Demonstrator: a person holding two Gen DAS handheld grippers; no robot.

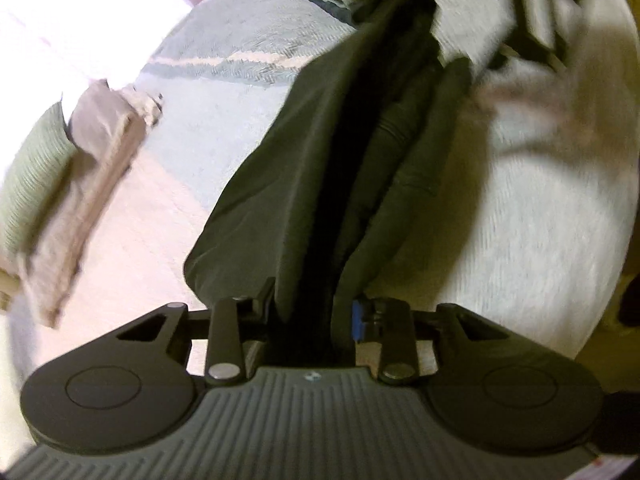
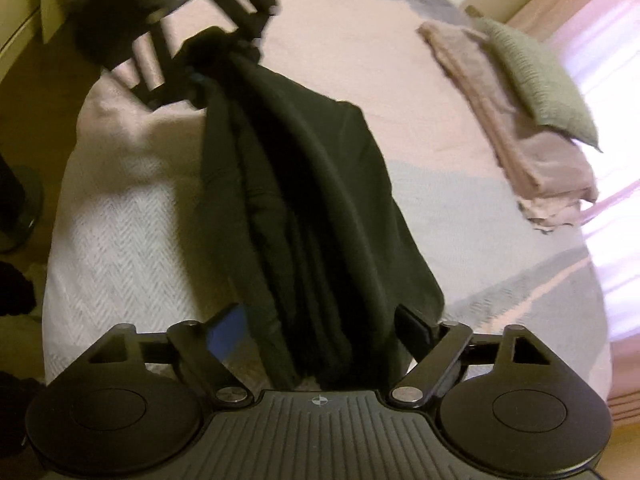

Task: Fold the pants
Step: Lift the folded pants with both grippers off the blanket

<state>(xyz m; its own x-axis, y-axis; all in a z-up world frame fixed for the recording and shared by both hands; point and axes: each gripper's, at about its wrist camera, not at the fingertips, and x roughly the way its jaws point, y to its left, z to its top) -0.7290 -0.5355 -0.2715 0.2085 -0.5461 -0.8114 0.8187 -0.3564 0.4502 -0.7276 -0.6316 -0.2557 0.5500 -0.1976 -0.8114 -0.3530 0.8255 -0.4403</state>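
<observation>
While both grippers are hanging over the bed (image 2: 120, 216), left gripper (image 1: 310, 312) jaws pinching dark pants (image 1: 320, 152), right gripper (image 2: 320, 332) jaws clamping the other end.

The right gripper (image 2: 320, 320) grips one end of the dark pants (image 2: 304, 200), cloth bunched between its jaws. The fabric stretches in a hanging band across to the left gripper (image 2: 216, 52), blurred at the far end, where the other end is gathered. Below lies the bed (image 2: 120, 220) with its pale herringbone cover. Off to the right, a folded beige blanket (image 2: 520, 140) with a green pillow (image 2: 536, 76) leaning on it.
</observation>
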